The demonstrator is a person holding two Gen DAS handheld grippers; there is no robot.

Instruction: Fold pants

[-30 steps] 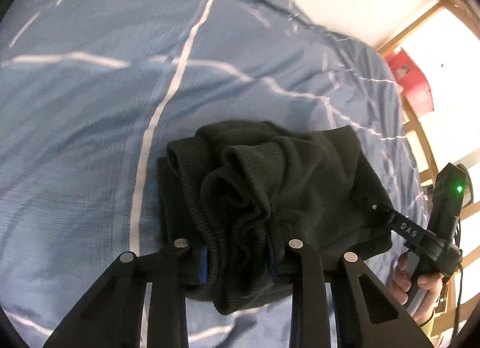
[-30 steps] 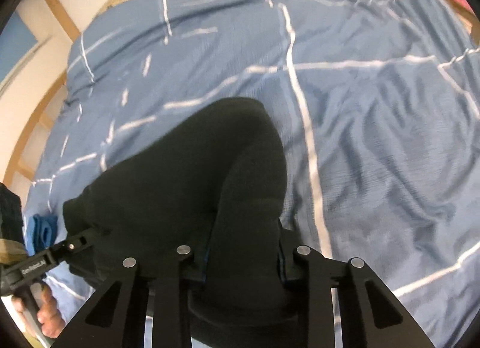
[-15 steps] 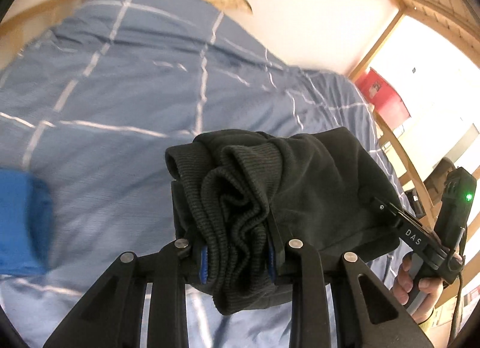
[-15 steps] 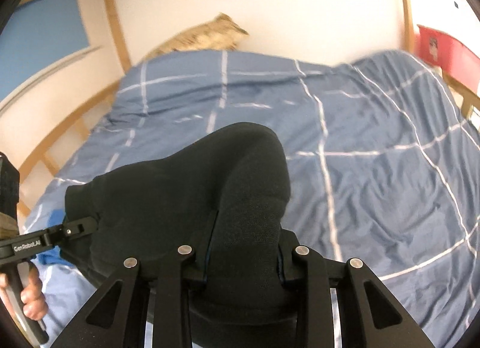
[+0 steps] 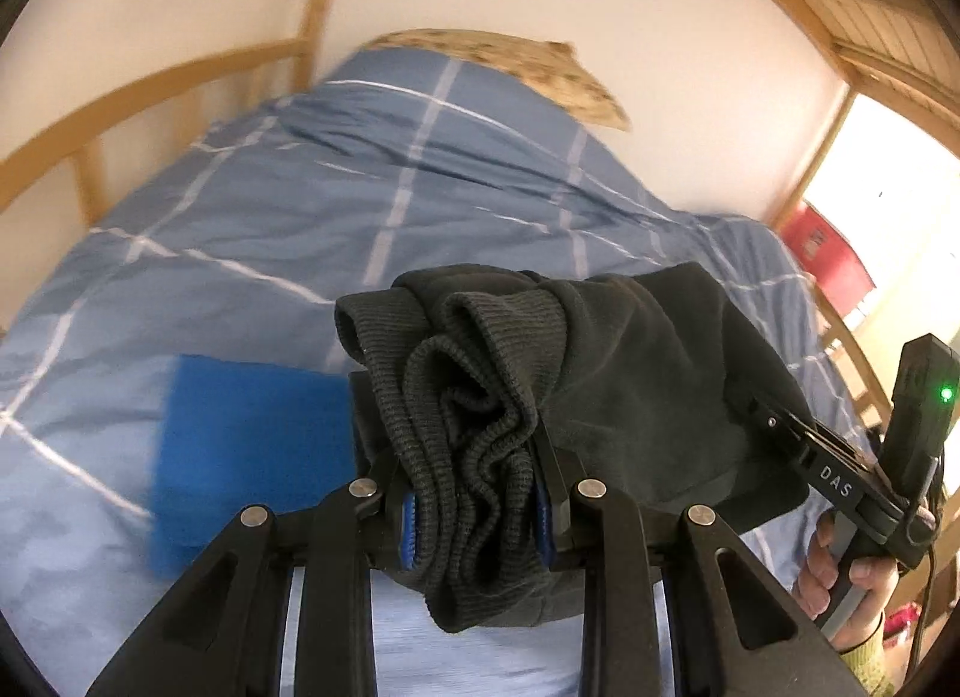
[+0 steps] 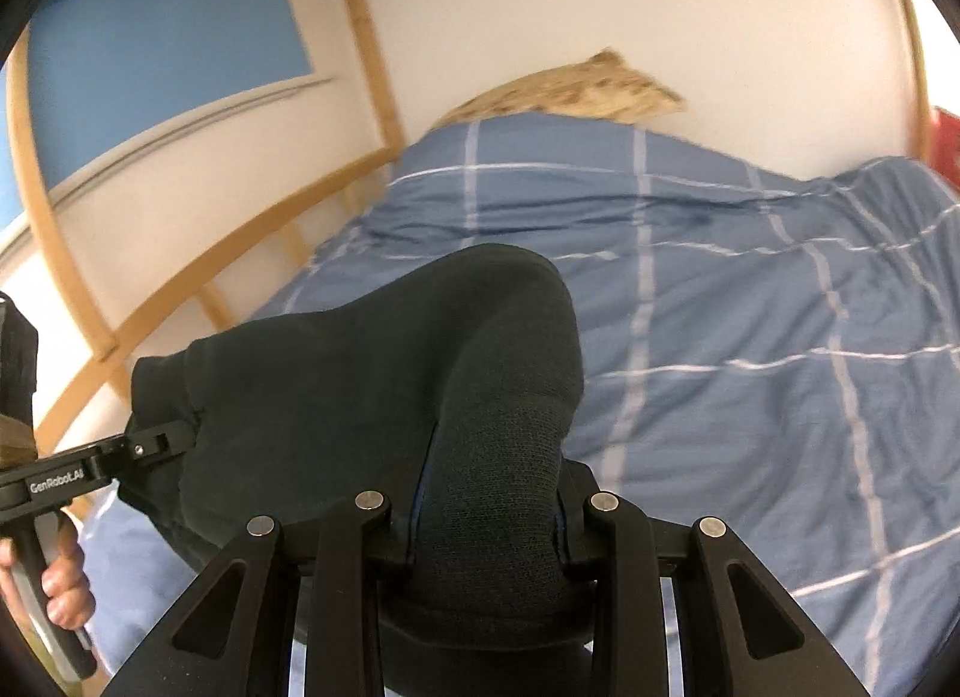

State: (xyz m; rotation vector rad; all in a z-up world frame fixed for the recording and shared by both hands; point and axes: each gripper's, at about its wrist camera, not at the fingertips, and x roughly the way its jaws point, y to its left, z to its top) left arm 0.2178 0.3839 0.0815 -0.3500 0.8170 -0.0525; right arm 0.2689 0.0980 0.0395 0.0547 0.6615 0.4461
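Both tongs [image 5: 474,511] [image 6: 486,523] lifted higher, clamping folded pants [image 5: 600,391], blue cloth [image 5: 252,445] nearer

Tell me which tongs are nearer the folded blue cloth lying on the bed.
Left. The left tongs, shut on the dark pants, hang just right of the blue cloth. The right tongs grip the pants' far end, farther away.

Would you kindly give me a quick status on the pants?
Left gripper and right gripper both shut on pants. Bundle held above bed. Blue cloth lies left; nothing blocking.
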